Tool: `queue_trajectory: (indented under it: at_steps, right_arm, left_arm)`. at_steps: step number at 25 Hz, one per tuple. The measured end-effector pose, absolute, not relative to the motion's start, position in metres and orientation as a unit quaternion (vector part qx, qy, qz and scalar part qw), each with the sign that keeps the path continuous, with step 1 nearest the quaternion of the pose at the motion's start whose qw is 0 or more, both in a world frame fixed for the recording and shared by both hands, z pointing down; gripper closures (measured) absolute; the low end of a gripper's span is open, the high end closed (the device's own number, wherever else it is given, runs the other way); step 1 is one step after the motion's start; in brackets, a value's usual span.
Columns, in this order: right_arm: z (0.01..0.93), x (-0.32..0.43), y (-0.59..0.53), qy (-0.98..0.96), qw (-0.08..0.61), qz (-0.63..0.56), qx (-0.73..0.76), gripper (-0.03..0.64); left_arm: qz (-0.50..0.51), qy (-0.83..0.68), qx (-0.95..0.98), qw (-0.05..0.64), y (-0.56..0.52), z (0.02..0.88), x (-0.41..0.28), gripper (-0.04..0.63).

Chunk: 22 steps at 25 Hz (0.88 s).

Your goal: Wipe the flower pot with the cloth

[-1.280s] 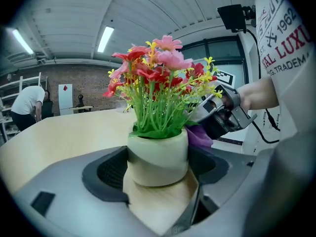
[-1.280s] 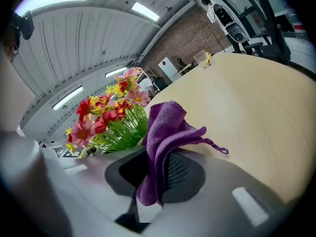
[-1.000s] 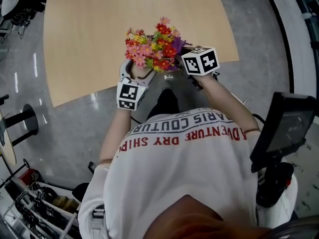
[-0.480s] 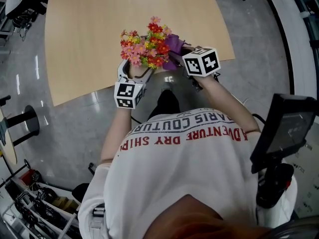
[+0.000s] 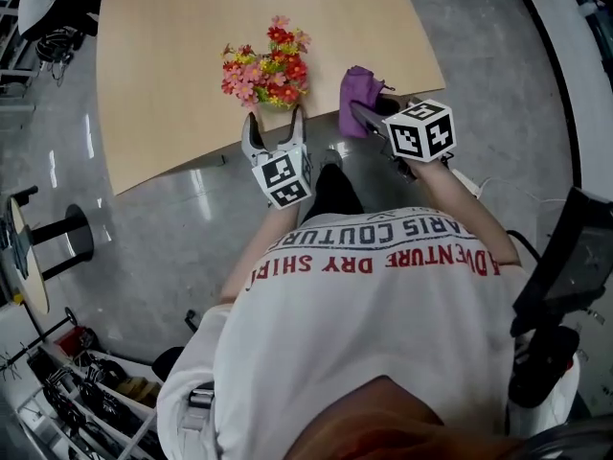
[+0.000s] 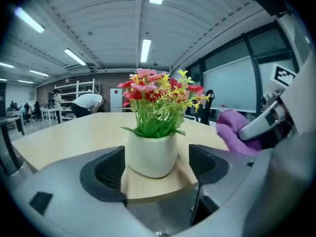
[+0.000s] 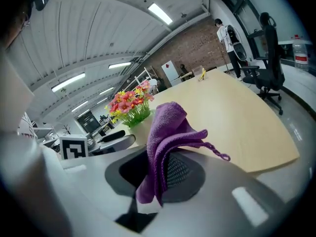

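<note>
A white flower pot (image 6: 152, 152) with red, pink and yellow flowers (image 5: 263, 63) stands on the wooden table (image 5: 172, 56), close to its near edge. My left gripper (image 5: 275, 127) points at the pot from the near side. It is open, with its dark pads (image 6: 106, 169) either side of the pot's base and a gap showing on the right. My right gripper (image 5: 369, 113) is to the right of the flowers and apart from them. It is shut on a purple cloth (image 7: 165, 132), which folds up over its jaws; this cloth (image 5: 356, 89) hangs above the table's edge.
The table's curved near edge (image 5: 220, 159) runs just below both grippers, with grey floor beyond. A black round stand (image 5: 57, 238) is on the floor at left and a black device (image 5: 565, 257) at right. An office chair (image 7: 269, 68) stands past the table's far end.
The right gripper has swung right with the cloth, away from the flowers it was against. The left gripper has turned and now sits behind the pot, nearer the table's edge.
</note>
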State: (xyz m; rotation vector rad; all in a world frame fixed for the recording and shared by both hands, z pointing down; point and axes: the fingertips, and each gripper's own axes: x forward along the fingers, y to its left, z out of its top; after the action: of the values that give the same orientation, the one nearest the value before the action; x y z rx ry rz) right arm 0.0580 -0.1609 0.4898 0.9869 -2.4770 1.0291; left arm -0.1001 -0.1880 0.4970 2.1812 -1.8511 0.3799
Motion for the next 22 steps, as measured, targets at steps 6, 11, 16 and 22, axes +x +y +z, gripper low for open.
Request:
queue_trajectory:
  at_steps: [6,11,16,22]
  right_arm:
    - [0.486,0.09,-0.139,-0.847,0.134,0.354,0.372,0.575]
    - [0.489,0.102,-0.132,-0.841,0.131,0.356,0.387,0.575]
    - [0.494,0.102,-0.139,-0.837,0.128,0.362,0.389,0.575]
    - [0.481,0.086,-0.161,-0.845,0.115,0.363,0.377,0.575]
  left_arm:
    - [0.161,-0.68,0.695,0.167,-0.207,0.519,-0.102,0.201]
    - [0.141,-0.694,0.685,0.171,-0.217,0.513,-0.106,0.202]
    - [0.146,-0.682,0.7,0.154,-0.222,0.515,-0.11,0.21]
    - [0.152,-0.627,0.751,0.14,-0.221,0.508,-0.11,0.213]
